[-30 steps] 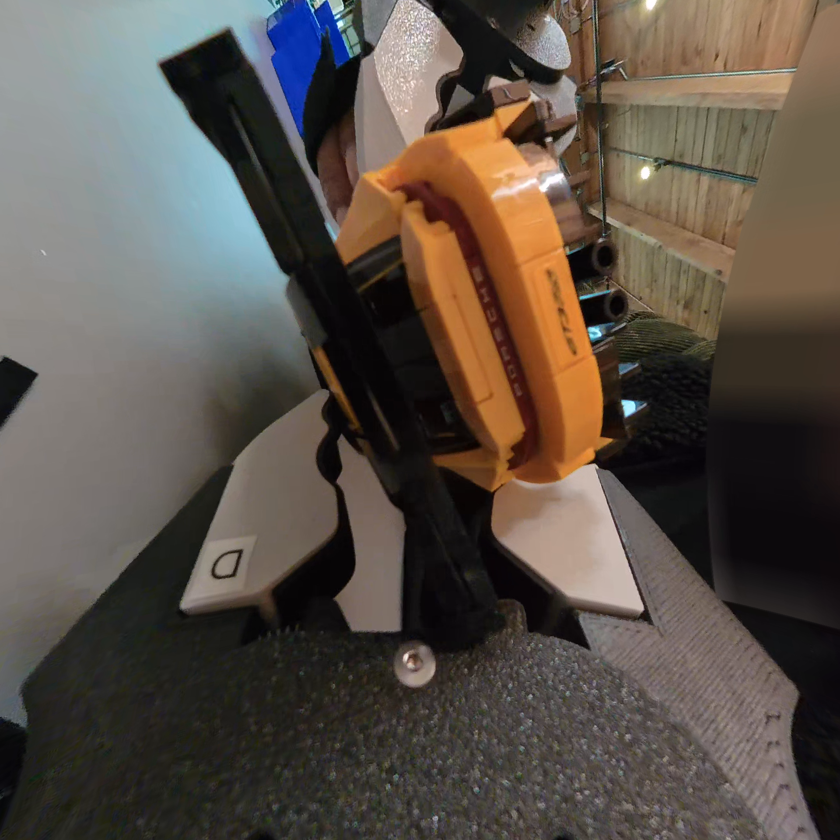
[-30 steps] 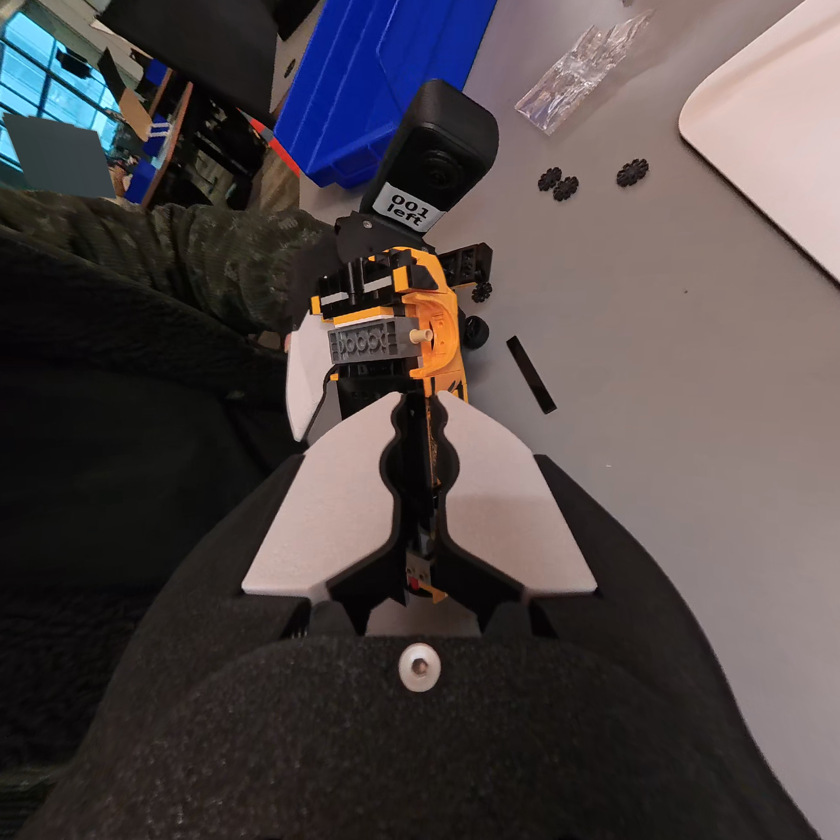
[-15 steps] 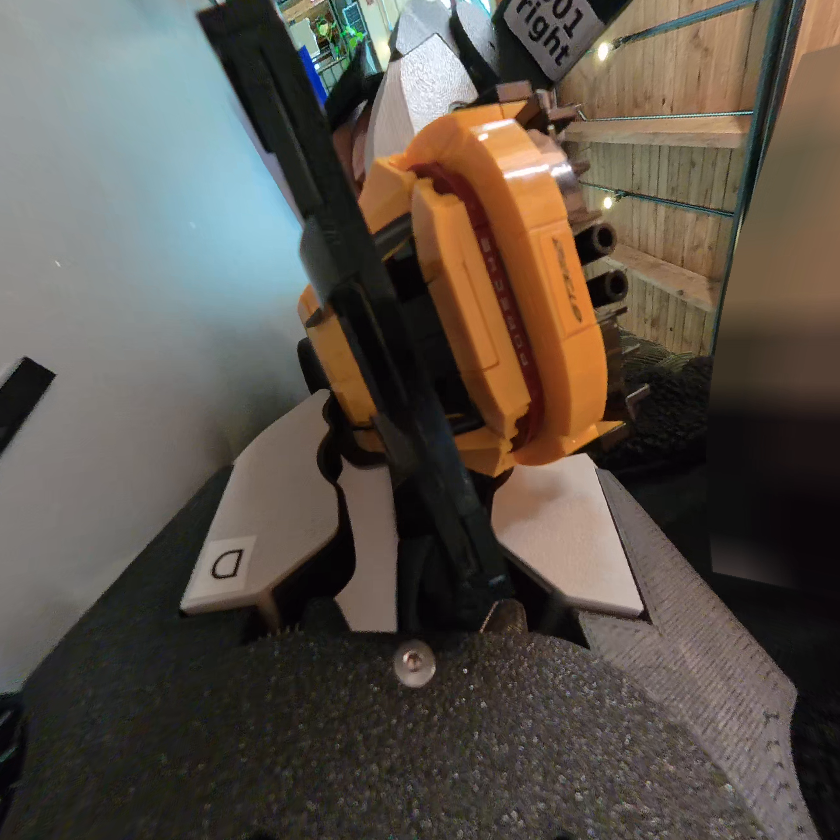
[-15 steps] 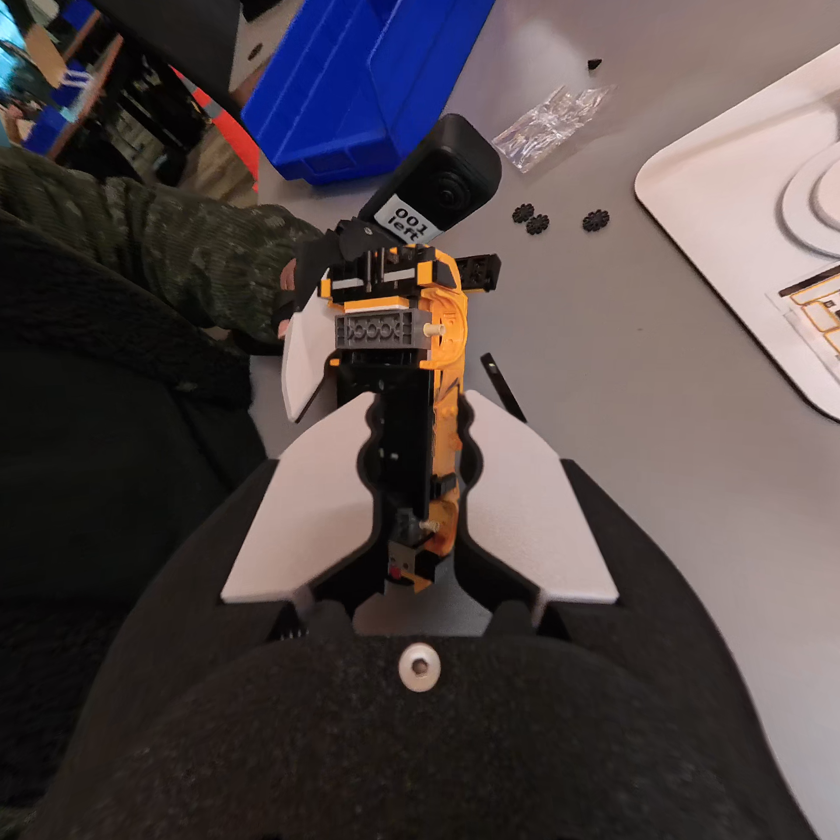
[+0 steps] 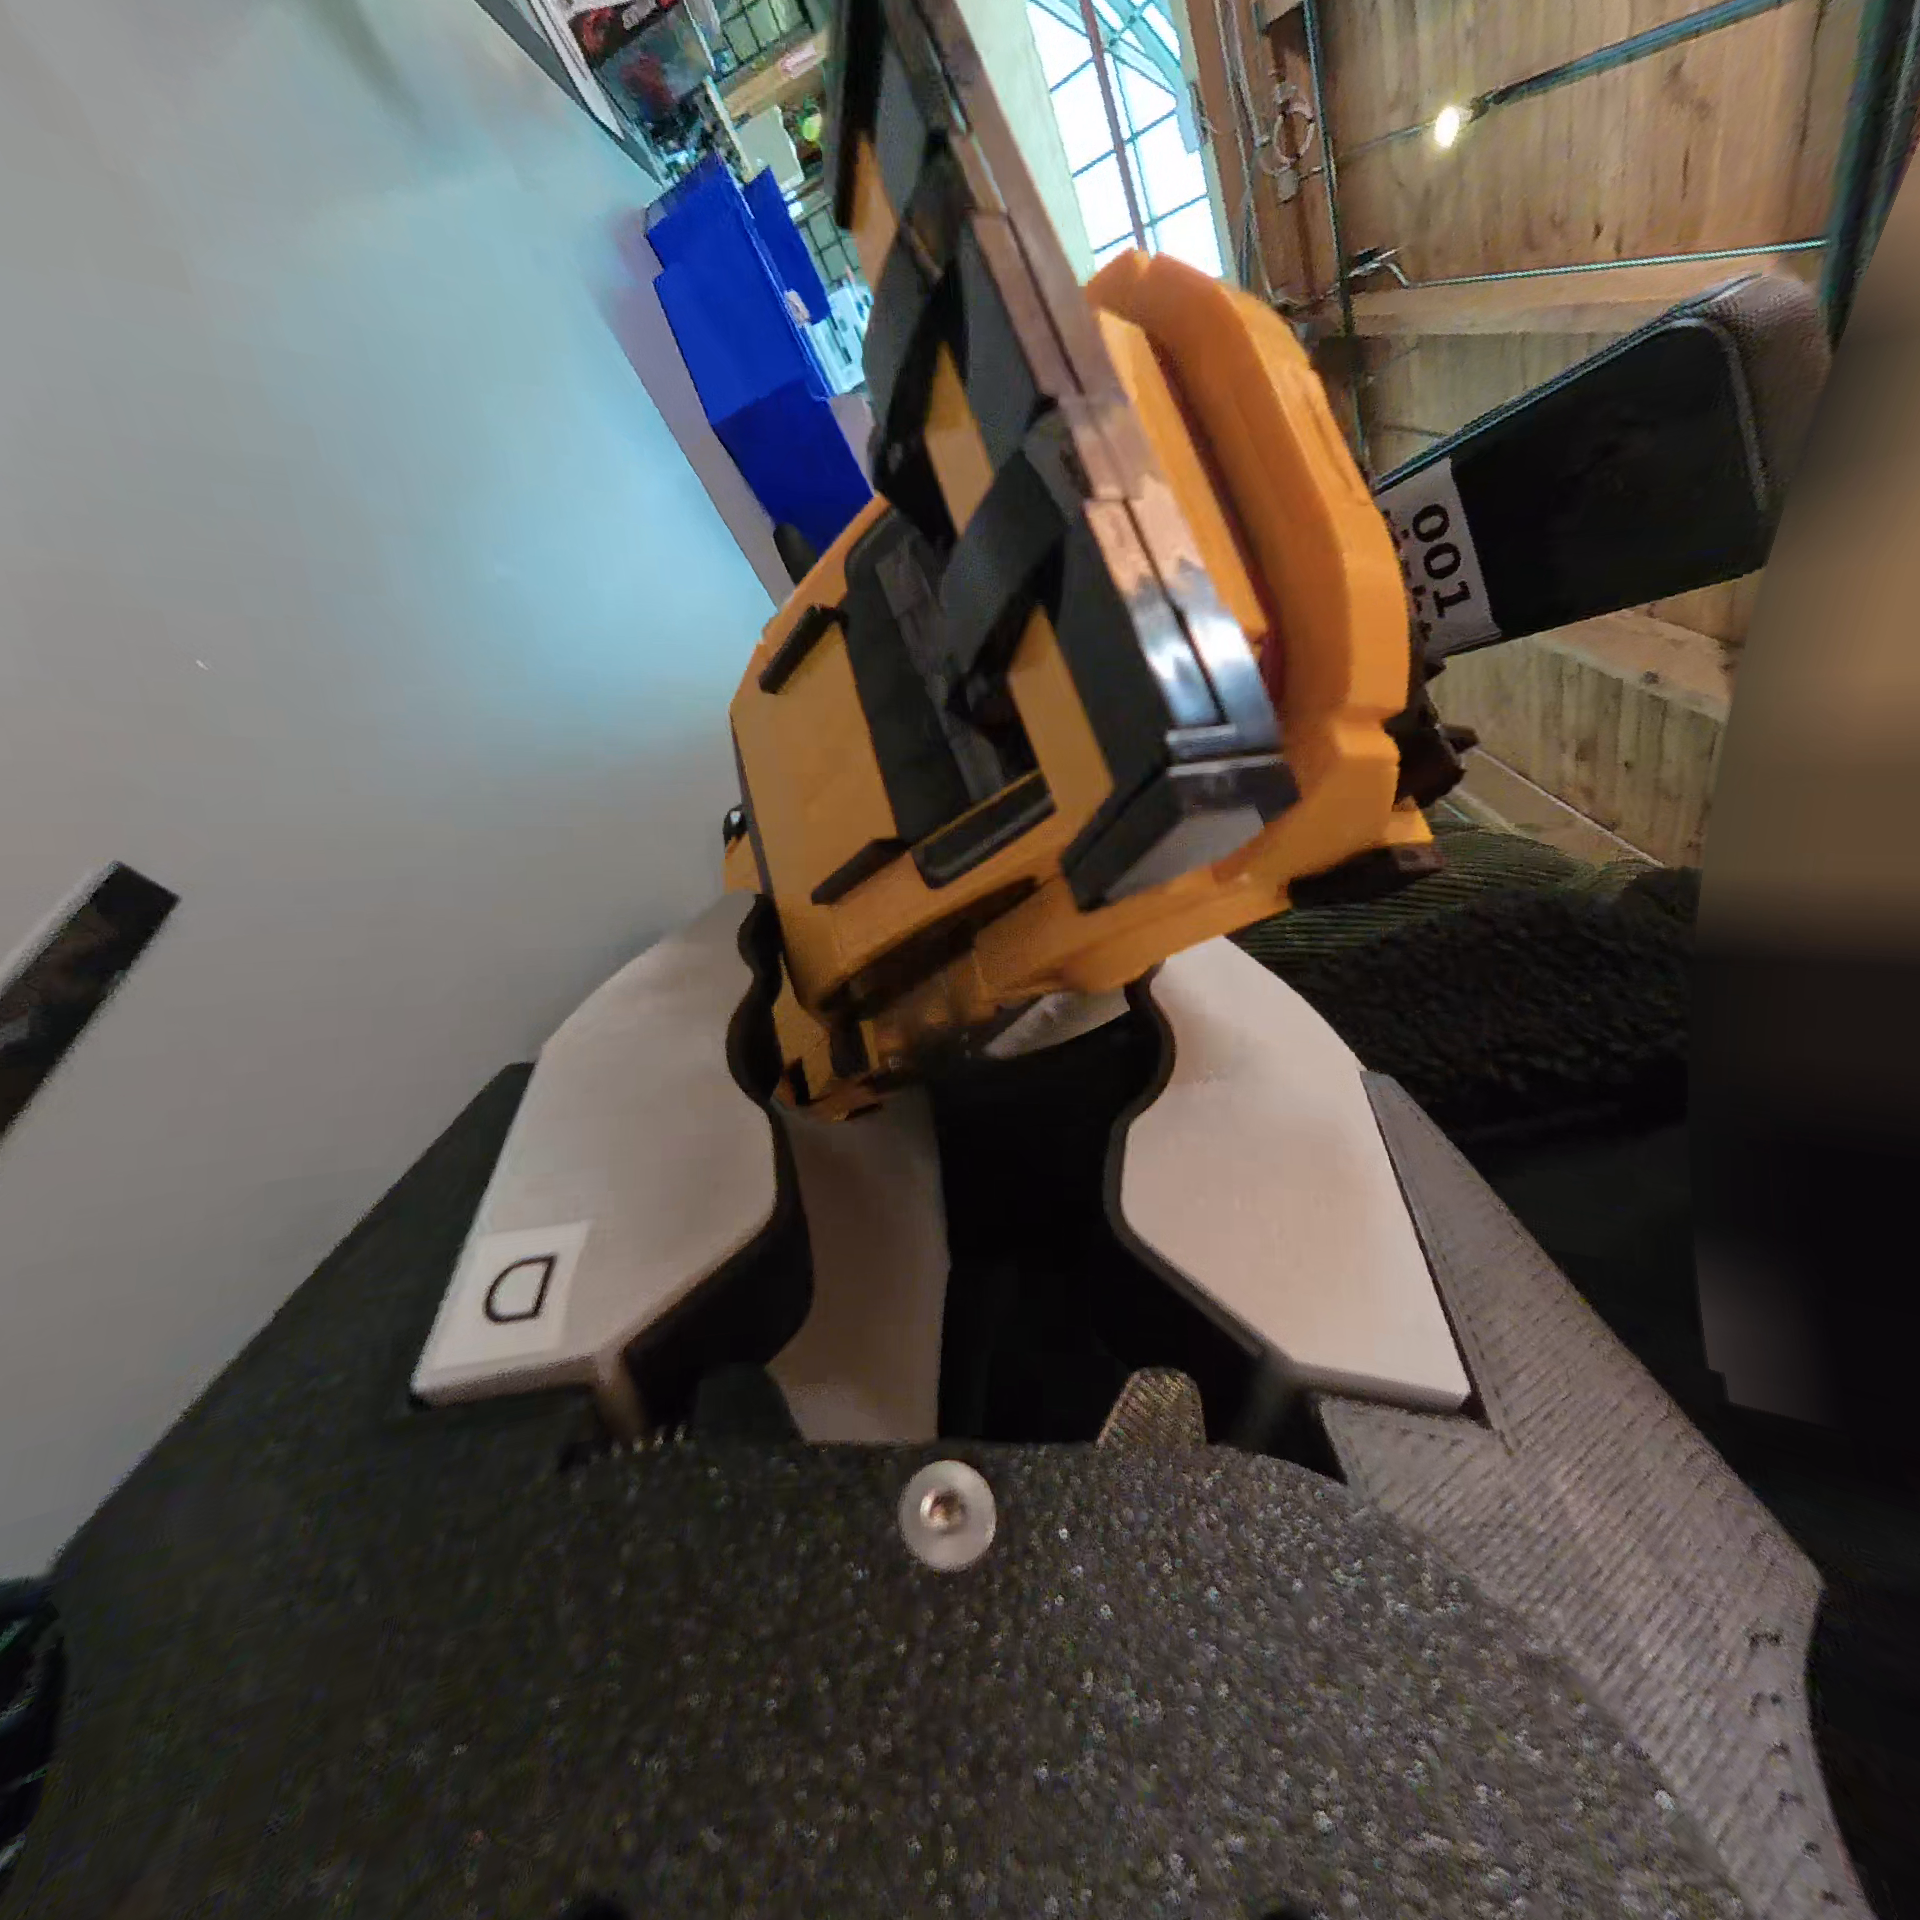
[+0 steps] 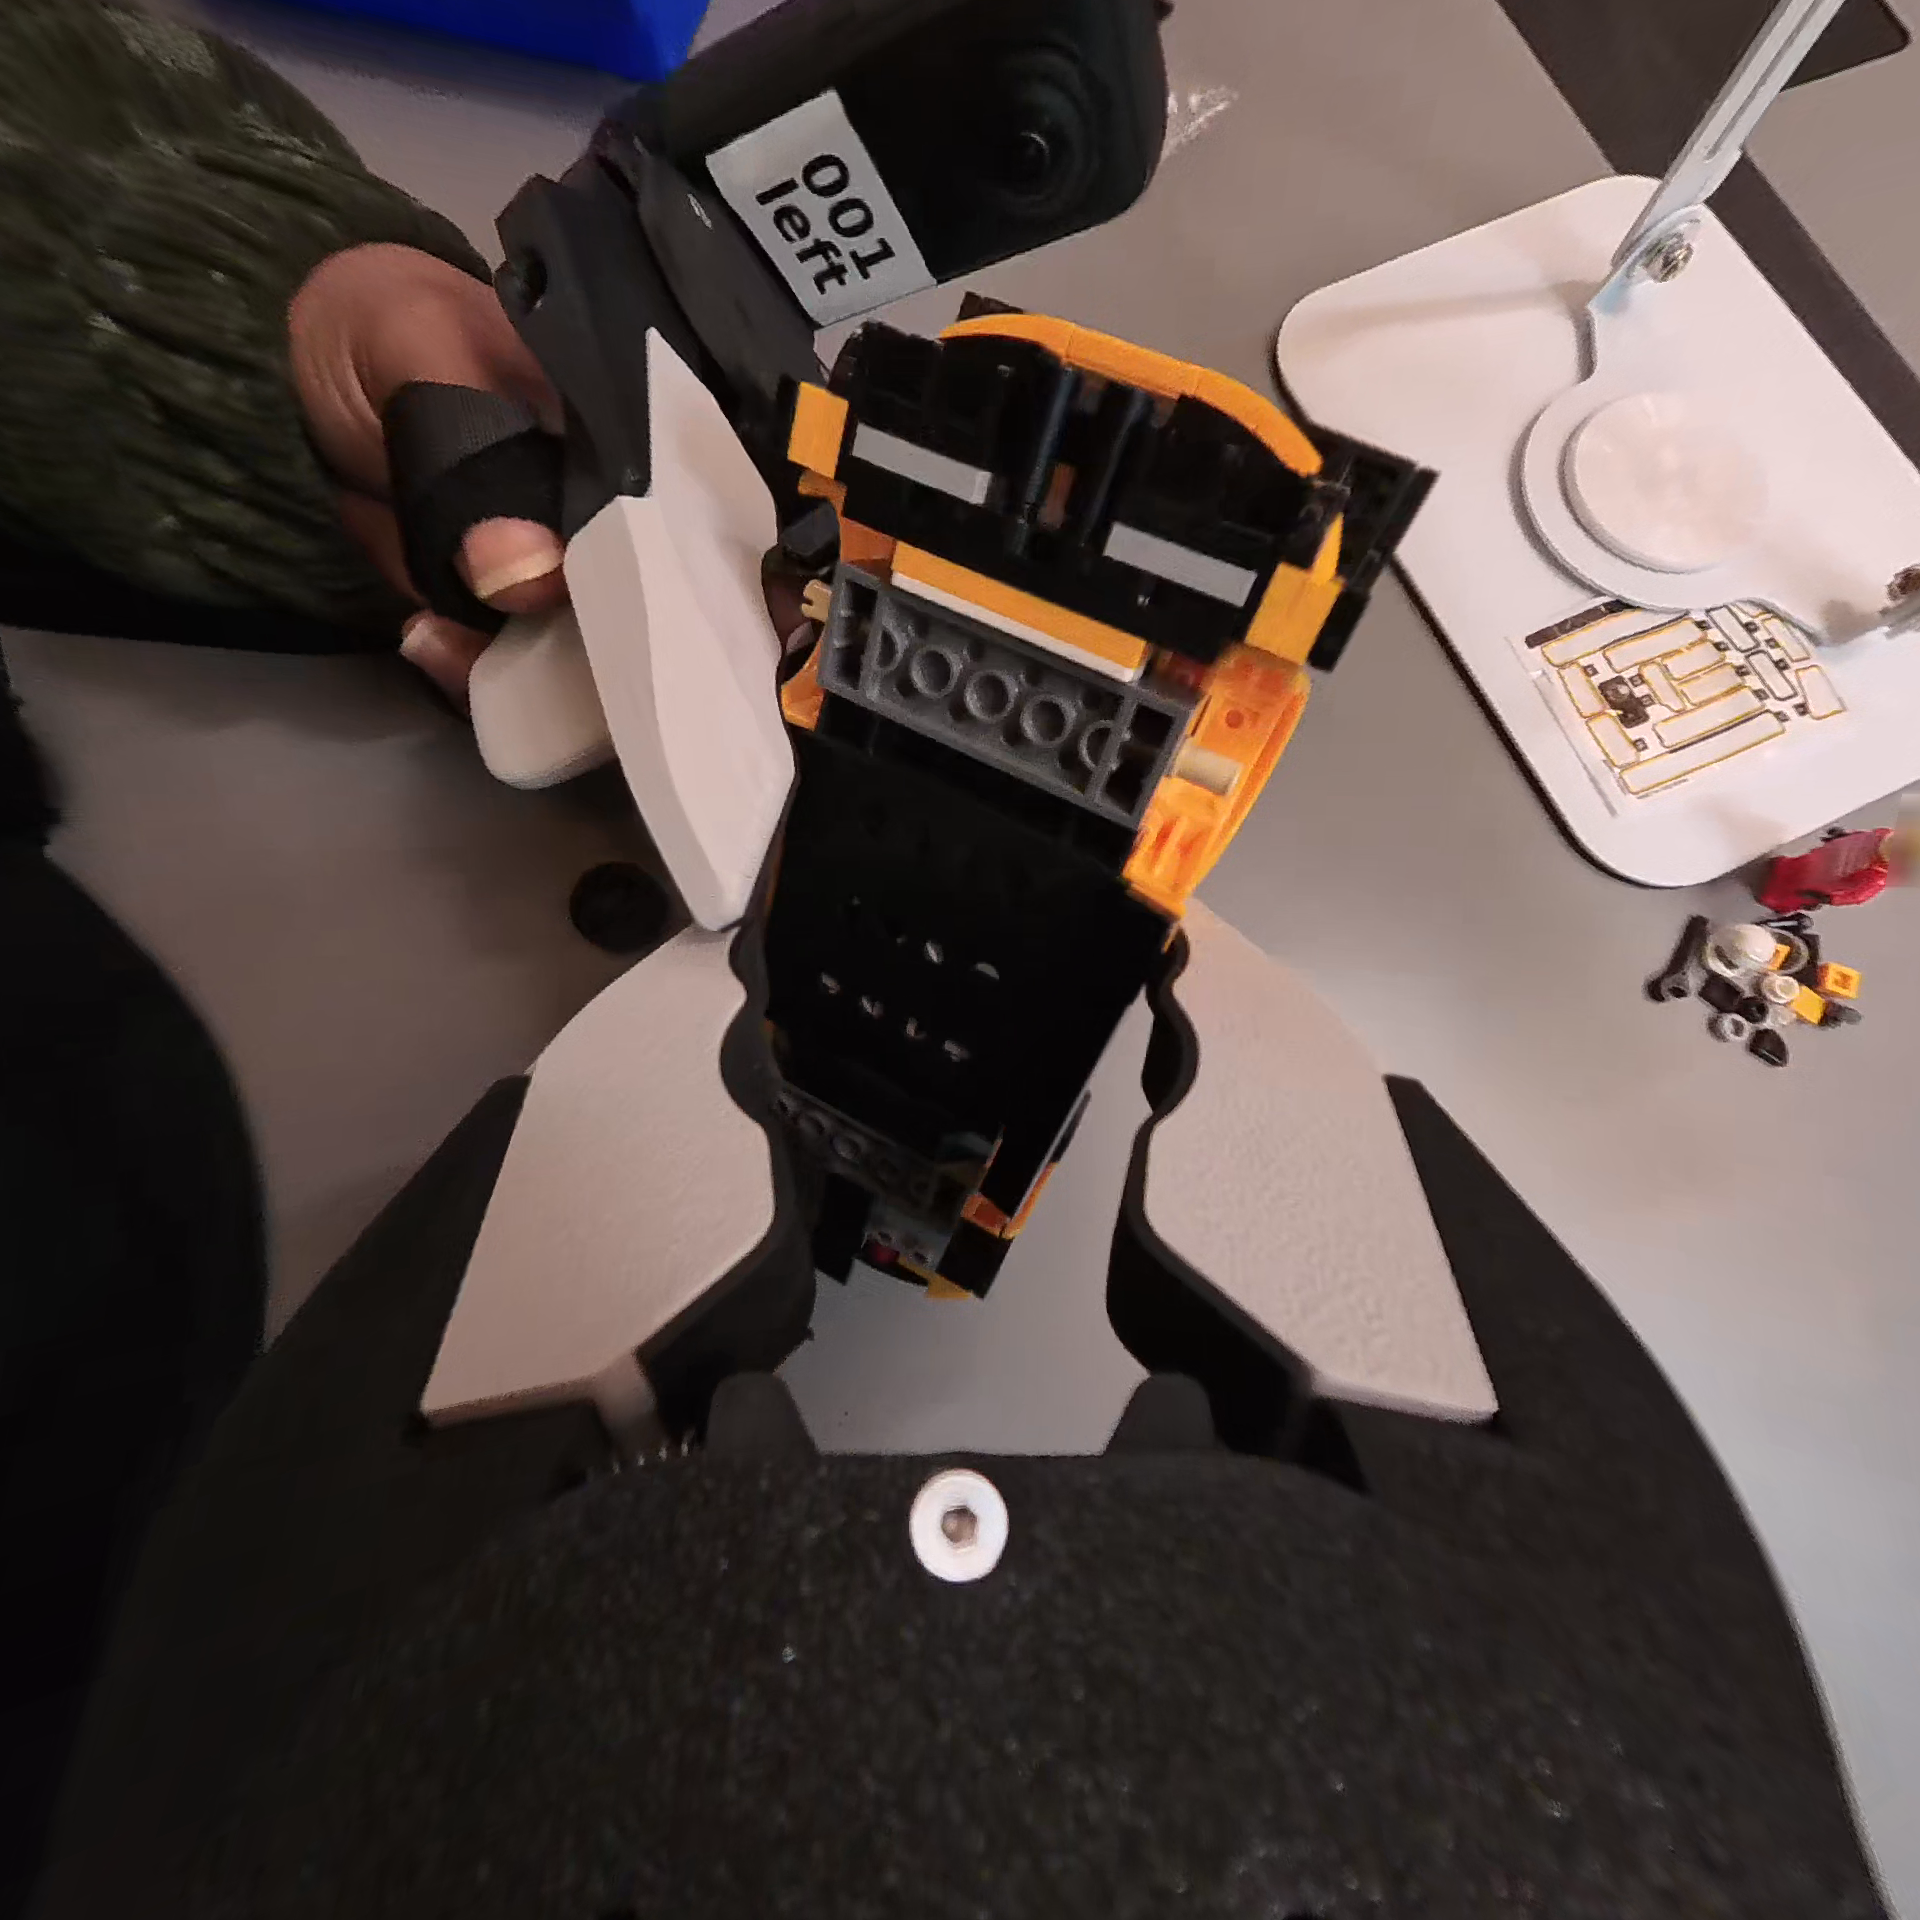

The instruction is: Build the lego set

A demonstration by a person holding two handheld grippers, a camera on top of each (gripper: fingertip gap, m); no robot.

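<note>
The orange-and-black lego car (image 6: 997, 790) shows its underside — right gripper (image 6: 956, 1049) clamps it, left gripper (image 5: 951, 1023) grips its end.

Workshop: timber-plank wall (image 5: 1621, 135), blue storage bin (image 5: 748, 353), grey worktable (image 6: 1455, 1091)

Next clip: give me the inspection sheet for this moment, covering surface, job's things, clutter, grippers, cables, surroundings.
Surface: grey table, mostly bare.
Job's things: orange and black lego car held off the table, underside facing the right wrist camera; small pile of loose pieces; a red piece; black round piece.
Clutter: white tray with a metal stand and a printed sheet.
Grippers: left gripper shut on the car's end; right gripper around the other end, fingers at its sides.
Cables: nothing seen.
Surroundings: blue bin, wooden wall, person's sleeve.
</note>
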